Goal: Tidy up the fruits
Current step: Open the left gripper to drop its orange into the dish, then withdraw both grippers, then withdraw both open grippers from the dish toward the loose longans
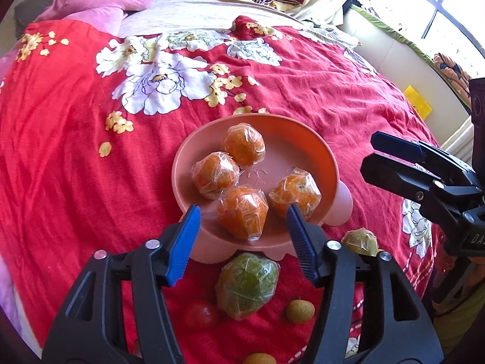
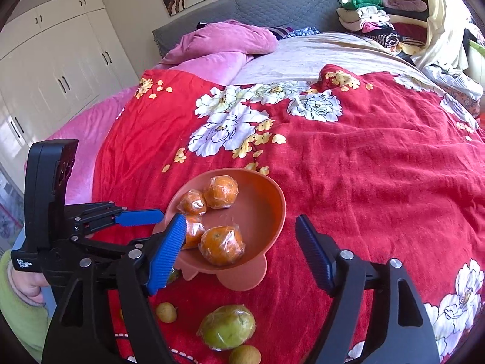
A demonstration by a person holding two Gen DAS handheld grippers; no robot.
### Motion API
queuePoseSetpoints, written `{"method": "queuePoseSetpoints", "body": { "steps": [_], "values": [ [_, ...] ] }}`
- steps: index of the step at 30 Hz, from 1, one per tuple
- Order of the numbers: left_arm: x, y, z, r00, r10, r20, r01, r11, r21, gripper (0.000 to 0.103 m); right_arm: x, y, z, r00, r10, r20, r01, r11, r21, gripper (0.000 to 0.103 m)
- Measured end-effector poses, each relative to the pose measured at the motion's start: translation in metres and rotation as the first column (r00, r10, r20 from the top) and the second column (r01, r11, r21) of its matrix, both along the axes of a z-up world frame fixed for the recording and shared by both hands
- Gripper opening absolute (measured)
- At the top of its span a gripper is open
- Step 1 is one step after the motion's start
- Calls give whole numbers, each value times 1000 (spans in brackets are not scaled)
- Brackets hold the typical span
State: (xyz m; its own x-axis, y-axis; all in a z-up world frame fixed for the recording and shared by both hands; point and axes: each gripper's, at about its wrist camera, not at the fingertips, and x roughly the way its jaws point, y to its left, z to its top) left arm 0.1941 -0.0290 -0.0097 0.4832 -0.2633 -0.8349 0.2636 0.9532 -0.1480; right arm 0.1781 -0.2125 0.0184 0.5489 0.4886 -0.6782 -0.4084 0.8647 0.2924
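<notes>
Bedspread (image 2: 348,176), red and floral, bears bowl (image 2: 272,212) near wardrobes (image 2: 60,69); both hand-held grippers (image 1: 242,215) (image 2: 239,227) gape empty

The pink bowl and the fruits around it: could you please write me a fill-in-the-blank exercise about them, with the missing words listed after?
1. The pink bowl holds ____ wrapped oranges.
2. The large wrapped green fruit lies on the ____ bedspread, outside the bowl.
3. The small tomato beside the green fruit is ____ in colour.
4. The fingers of the left gripper have blue pads and grip ____.

Missing words: four; red; red; nothing
</notes>
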Motion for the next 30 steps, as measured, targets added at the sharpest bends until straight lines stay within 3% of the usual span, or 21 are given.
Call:
{"method": "queuePoseSetpoints", "body": {
  "steps": [5,12,20,30],
  "values": [
    [-6,6,10,999,30,25,-30,999,-16,71,-9,-1,7,1000,-4,17,4,1000,-5,80],
    [-15,14,21,998,48,47,-46,998,-45,81,-20,-4,16,999,-15,39,16,1000,-14,89],
    [-25,17,31,995,66,73,-62,997,-51,92,-31,-7,26,998,-37,60,38,999,-14,92],
    [-41,22,42,991,85,100,-80,996,-48,93,-48,-8,40,994,-42,100,44,999,-19,96]
  ]
}}
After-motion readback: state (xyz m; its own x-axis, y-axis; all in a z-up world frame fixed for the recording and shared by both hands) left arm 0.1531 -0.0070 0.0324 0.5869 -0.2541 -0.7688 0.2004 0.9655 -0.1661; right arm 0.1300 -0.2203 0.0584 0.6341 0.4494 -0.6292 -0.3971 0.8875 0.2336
